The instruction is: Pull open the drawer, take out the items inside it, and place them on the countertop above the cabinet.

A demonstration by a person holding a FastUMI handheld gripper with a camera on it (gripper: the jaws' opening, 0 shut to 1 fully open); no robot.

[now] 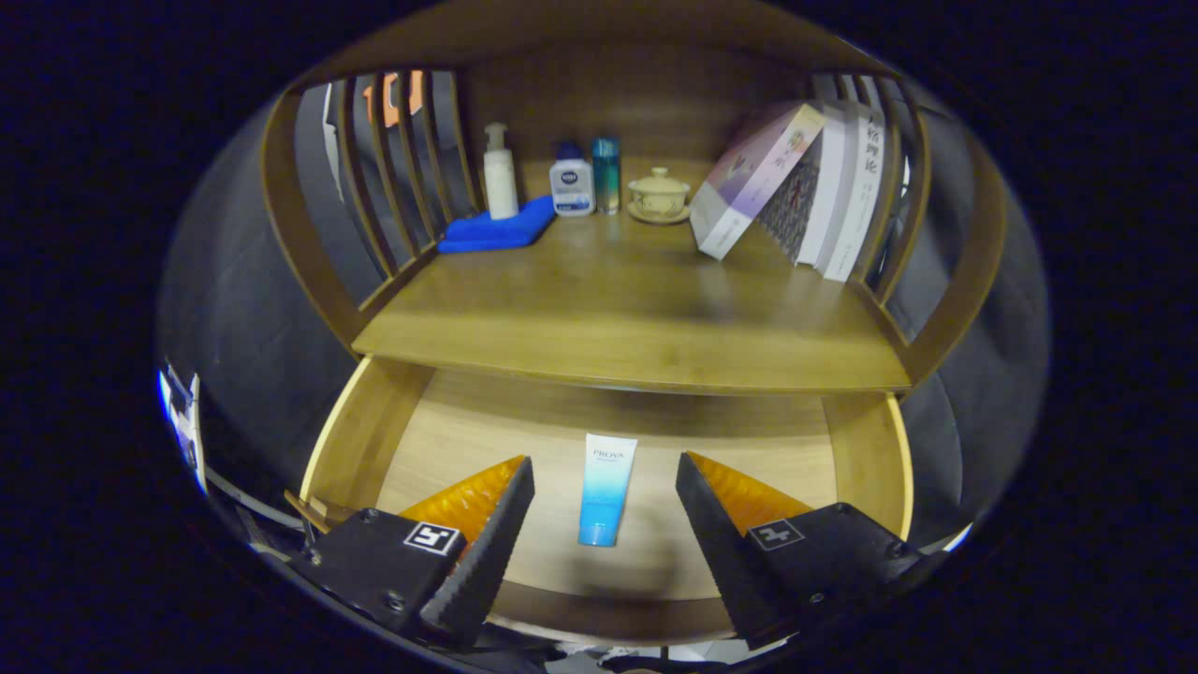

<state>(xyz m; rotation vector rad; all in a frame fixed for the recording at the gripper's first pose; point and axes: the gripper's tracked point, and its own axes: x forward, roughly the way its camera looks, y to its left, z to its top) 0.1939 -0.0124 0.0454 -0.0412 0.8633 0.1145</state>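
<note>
Gripper view puts the tongs (605,510) released, fingers wide apart and hovering above the pulled-out drawer (393,431), gripping nothing. The tube (605,489), the task's thing, lies flat on the drawer floor between the two fingers, lengthwise along them, with its cap end nearest the drawer front; no other item shows in the drawer. Above the tube and beyond it runs the countertop (618,318), where it is meant to go. At the back of the countertop, well beyond the tube, stand a pump bottle (500,173), a folded cloth (496,229), a small bottle (572,183), a slim can (606,173) and a lidded cup (659,195), with books (796,178) leaning off to one side. My worry is the grip: the tube is flat and soft, so closing too high could skate over it, and a squeeze on the edges could make it twist or slip out on the lift. The countertop's front lip overhangs the drawer, so a lift straight up could knock the tube loose.
</note>
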